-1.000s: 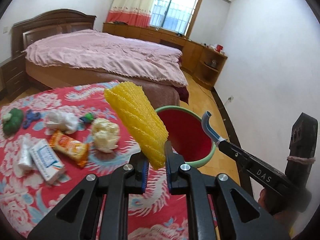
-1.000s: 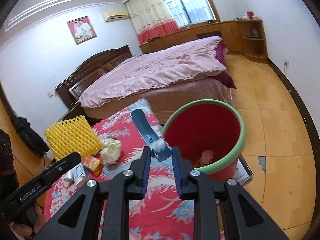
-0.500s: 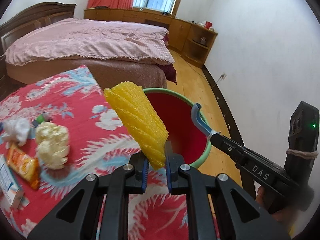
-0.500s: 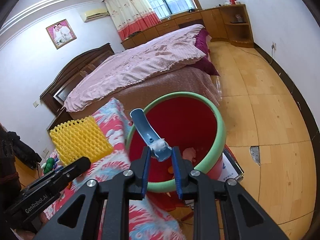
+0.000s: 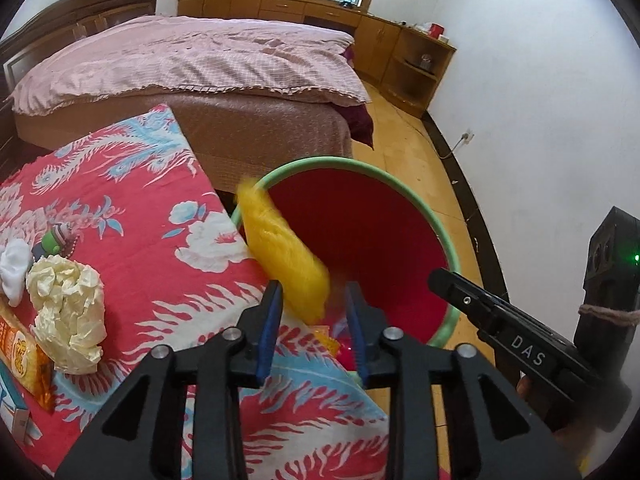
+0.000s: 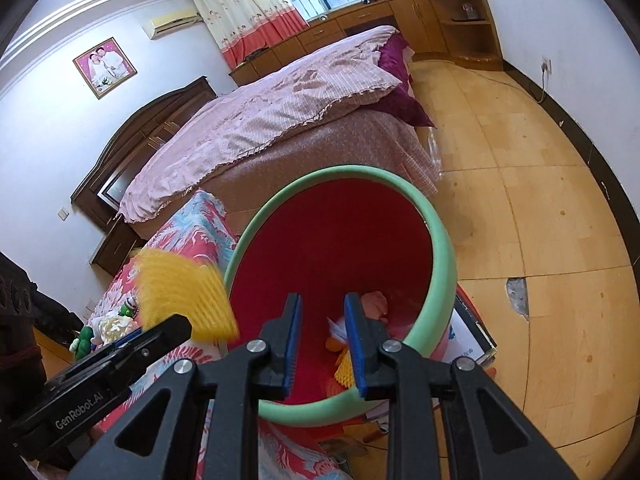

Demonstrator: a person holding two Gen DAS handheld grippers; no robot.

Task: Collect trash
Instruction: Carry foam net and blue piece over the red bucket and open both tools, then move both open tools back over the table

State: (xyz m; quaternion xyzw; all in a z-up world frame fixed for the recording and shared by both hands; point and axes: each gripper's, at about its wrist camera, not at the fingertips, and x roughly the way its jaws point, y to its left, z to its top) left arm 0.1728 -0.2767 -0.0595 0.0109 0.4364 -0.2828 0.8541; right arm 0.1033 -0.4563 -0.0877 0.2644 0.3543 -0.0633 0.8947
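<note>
A red bin with a green rim (image 5: 400,188) (image 6: 440,236) stands on the floor beside the table. My left gripper (image 5: 314,292) is open at the bin's near edge. The yellow foam net (image 5: 284,252) (image 6: 180,292) is blurred in the air between the open jaws, over the rim. My right gripper (image 6: 320,304) is open and empty above the bin's mouth. Several pieces of trash (image 6: 344,336) lie in the bin's bottom; the blue scoop is not to be seen.
The table has a red phoenix-print cloth (image 5: 160,208). On its left lie crumpled cream paper (image 5: 64,312), a white wad (image 5: 14,266), an orange snack packet (image 5: 24,356), a white box (image 5: 10,404) and a small green toy (image 5: 56,238). A pink bed (image 5: 192,56) stands behind.
Both grippers moved over the bin and opened. The right one let go of the blue scoop, now out of sight. The left one released the yellow foam net, which is dropping.
</note>
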